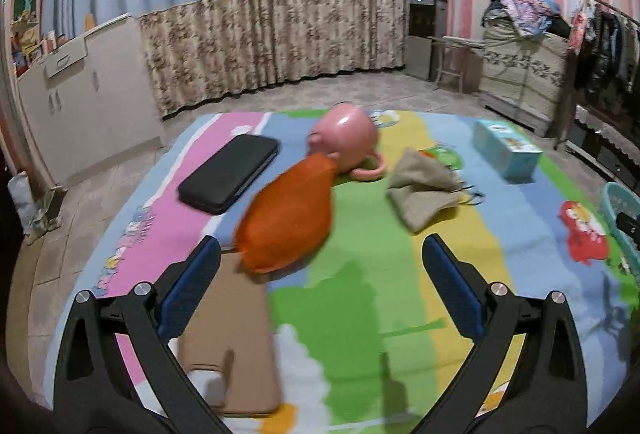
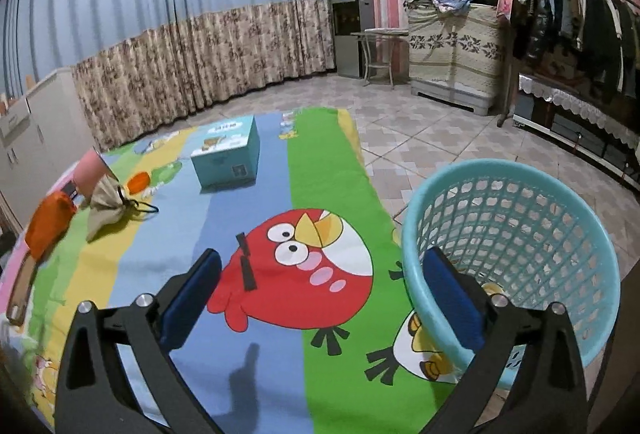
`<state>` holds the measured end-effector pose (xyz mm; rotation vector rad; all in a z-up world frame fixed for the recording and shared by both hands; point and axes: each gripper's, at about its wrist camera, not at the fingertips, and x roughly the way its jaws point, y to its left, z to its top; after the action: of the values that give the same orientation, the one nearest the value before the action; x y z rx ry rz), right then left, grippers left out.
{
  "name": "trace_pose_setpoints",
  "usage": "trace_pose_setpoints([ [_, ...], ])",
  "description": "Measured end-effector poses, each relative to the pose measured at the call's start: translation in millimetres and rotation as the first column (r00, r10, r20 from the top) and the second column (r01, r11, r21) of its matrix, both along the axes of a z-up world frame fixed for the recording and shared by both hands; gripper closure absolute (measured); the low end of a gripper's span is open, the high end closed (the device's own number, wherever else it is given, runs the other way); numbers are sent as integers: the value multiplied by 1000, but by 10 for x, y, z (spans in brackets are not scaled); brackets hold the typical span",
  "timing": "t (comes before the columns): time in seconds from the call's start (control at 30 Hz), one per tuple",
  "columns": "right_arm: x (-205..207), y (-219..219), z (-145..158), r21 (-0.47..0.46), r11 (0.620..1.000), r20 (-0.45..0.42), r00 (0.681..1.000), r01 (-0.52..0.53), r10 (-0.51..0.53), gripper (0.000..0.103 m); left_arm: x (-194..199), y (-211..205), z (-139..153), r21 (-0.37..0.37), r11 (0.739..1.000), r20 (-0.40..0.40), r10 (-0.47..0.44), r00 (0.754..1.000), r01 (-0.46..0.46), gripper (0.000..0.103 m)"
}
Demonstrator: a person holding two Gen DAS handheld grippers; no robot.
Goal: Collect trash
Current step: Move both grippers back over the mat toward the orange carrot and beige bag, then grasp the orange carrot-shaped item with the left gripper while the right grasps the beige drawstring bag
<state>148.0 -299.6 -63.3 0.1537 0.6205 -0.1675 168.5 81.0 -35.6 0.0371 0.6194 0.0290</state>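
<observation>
Orange pouch (image 1: 286,212), blurred, perhaps overlapping tan board (image 1: 230,330).

A glossy pink plastic cup (image 1: 347,141) lies beside a matt orange cloth pouch (image 1: 286,221), a coarse beige cloth sack (image 1: 423,189) and a smooth black case (image 1: 229,173), while the perforated basket (image 2: 520,234) looks like smooth turquoise plastic.
</observation>
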Motion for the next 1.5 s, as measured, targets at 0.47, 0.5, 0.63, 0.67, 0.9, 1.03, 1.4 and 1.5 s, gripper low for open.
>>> trace_pose_setpoints([
  [0.47,158,387,-29,-124,992,-62,998,-19,11,4,514,288,-86,-54,998,-81,32,996,-36,6],
  [0.5,166,424,-28,-130,991,-65,997,-40,32,4,568,269,-86,-48,998,-88,26,996,-30,6],
  [0.63,201,528,-34,-149,986,-81,995,-76,65,4,833,263,-197,-80,997,-167,-28,985,15,8],
  [0.67,224,559,-41,-155,985,-91,994,-79,65,4,897,260,-253,-87,996,-198,-43,979,26,10],
  [0.9,341,742,-63,-125,986,-114,988,-114,100,5,937,226,-496,-68,996,-295,-72,953,54,57],
  [1.03,410,912,-33,-123,983,-110,986,-138,125,5,806,272,-370,-69,995,-246,-88,965,73,87],
  [1.4,895,1538,12,-84,966,-117,966,-243,232,5,662,514,247,-60,997,-63,-55,996,52,97],
  [1.5,1097,1785,14,-87,954,-130,953,-286,274,5,651,578,282,-39,999,-44,-40,998,39,97],
])
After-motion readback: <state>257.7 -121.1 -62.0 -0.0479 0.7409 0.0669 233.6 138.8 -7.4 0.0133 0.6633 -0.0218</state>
